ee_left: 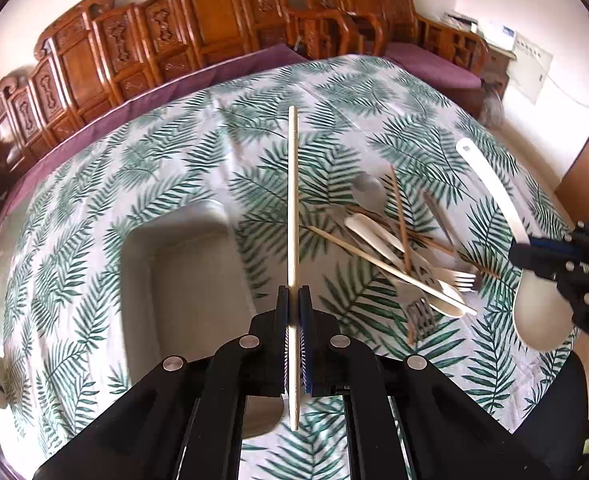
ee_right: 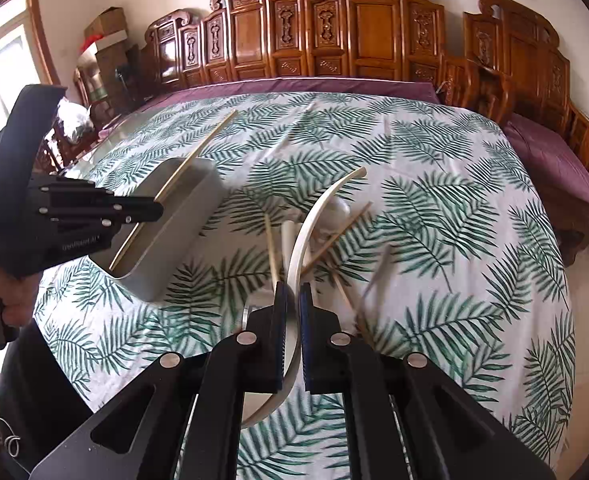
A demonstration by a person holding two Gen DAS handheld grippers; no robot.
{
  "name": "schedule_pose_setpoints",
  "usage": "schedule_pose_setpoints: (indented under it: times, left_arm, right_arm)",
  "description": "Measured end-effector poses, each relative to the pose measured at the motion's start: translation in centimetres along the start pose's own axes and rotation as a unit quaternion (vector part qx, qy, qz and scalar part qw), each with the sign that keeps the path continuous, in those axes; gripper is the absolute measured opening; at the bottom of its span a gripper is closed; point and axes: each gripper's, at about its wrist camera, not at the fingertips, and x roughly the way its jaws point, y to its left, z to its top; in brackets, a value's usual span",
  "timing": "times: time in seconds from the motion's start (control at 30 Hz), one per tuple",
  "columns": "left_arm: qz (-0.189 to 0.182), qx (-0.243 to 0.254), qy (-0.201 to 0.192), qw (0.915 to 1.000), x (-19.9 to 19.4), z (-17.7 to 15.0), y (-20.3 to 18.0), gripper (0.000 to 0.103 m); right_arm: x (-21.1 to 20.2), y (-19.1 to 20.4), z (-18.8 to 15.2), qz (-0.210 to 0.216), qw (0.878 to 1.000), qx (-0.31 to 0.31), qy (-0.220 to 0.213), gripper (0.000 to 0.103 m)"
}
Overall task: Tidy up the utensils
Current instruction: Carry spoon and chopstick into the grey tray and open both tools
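Left hand-held gripper, lower centre, pinching one pale chopstick beside the grey tray; right hand-held gripper pinching a white ladle; hazard: thin chopstick may pivot and miss the tray.

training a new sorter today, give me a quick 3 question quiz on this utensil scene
1. True or false: the left gripper is shut on a chopstick.
2. What does the right gripper hold? A) metal fork B) large white spoon C) nothing
3. Fill in: the loose utensil pile lies on the leaf-print ____, beside the grey tray.

Key: 1 true; 2 B; 3 tablecloth
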Motion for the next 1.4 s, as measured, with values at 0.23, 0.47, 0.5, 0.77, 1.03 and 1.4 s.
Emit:
schedule_pose_setpoints:
  times: [0.23,0.47,0.5,0.77,1.03,1.4]
  left_arm:
    - [0.001,-0.031,-0.003,0.9995,-0.3,-0.7,2.8,0.005]
    - [0.002,-0.059,-0.003,0.9982,0.5,-1.3,5.3,0.005]
    - [0.002,-0.064,-0.001,0.9979,0.7,-1.5,5.7,0.005]
    - [-0.006,-0.091,0.015,0.9958,2.5,-2.9,8.1,0.005]
    - [-0.01,-0.095,0.019,0.9953,2.6,-4.2,8.6,0.005]
    - [-0.01,-0.106,-0.008,0.9943,0.8,-5.7,9.6,0.005]
  right_arm:
    - [0.7,2.9,1.4,0.005,1.0,-0.007,0.003,0.007]
    - [1.6,5.4,2.9,0.012,1.0,-0.008,0.006,0.008]
    - [1.7,5.7,3.1,0.012,1.0,-0.008,0.006,0.008]
    - [3.3,7.9,4.0,0.018,1.0,-0.009,0.012,0.008]
    - [4.9,10.2,4.6,0.019,0.999,-0.021,0.021,0.008]
    - [6.2,12.8,5.8,0.023,0.999,-0.032,0.02,0.008]
